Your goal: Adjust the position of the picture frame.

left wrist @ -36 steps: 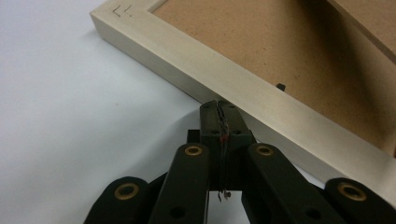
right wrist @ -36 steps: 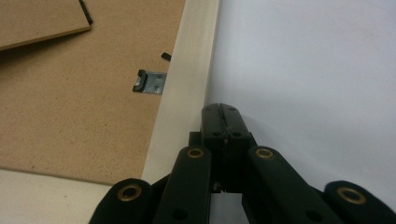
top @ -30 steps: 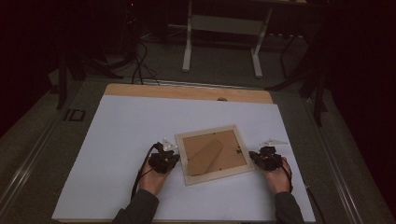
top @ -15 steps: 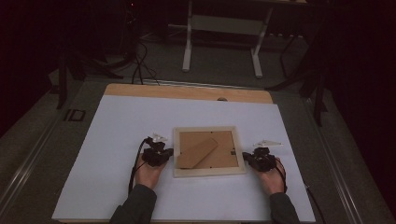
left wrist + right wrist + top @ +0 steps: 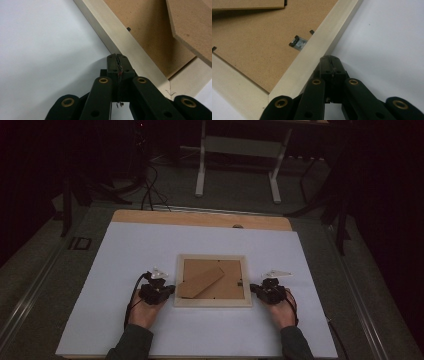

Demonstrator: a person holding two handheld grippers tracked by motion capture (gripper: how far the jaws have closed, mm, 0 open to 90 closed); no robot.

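Now: left gripper point(image 5: 167, 290), jaws pressed together on nothing, tip against the left outer edge of the picture frame point(image 5: 212, 303); right gripper point(image 5: 256, 289), jaws likewise closed and empty, tip against the frame's right outer edge. Frame face down and square between the 2 grippers, near the front middle of the white table sheet point(image 5: 125, 265). Brown backing board point(image 5: 262, 37) up, with stand flap point(image 5: 201, 282) lying aslant and a small metal clip point(image 5: 298, 43) by the right rail.

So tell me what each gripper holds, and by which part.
Nothing is held. Left gripper and right gripper are shut, tips against opposite sides of the pale wooden picture frame.
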